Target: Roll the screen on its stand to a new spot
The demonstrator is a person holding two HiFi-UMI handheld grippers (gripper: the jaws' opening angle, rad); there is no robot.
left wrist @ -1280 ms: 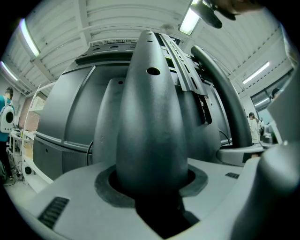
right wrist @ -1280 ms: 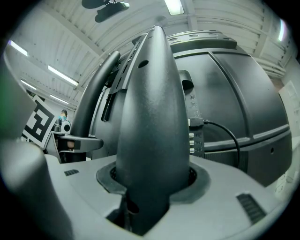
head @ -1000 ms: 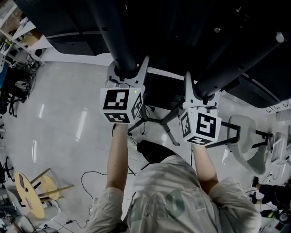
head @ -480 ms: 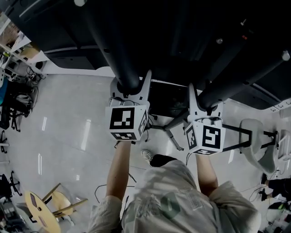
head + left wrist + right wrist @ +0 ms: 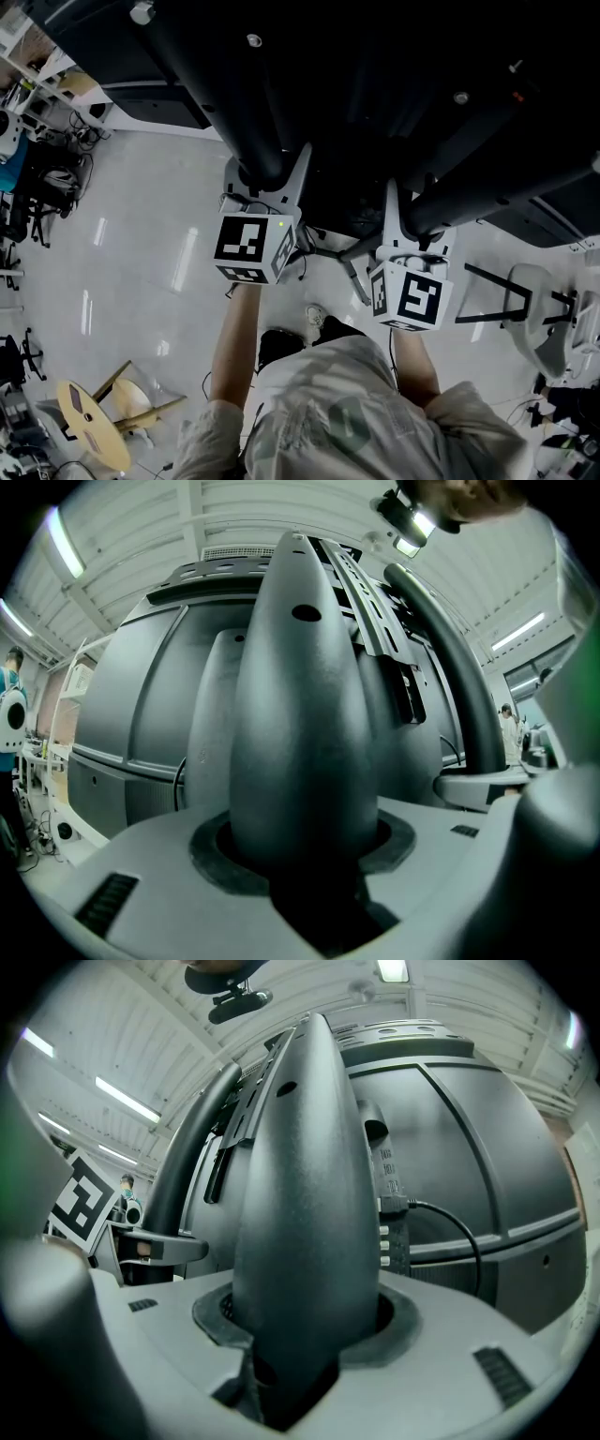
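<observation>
Jaws-wise, clamped solid on both sides. Got the big dark screen (image 5: 394,56) dead ahead and overhead, long axes of its posts running straight up. Left gripper (image 5: 266,169) wrapped round the left upright (image 5: 305,714), right gripper (image 5: 412,214) round the right upright (image 5: 305,1204). Equally close with both hands, so probably calls for an even push.

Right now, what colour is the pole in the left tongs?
Dark grey, almost black. The pole shows best in the left gripper view.
</observation>
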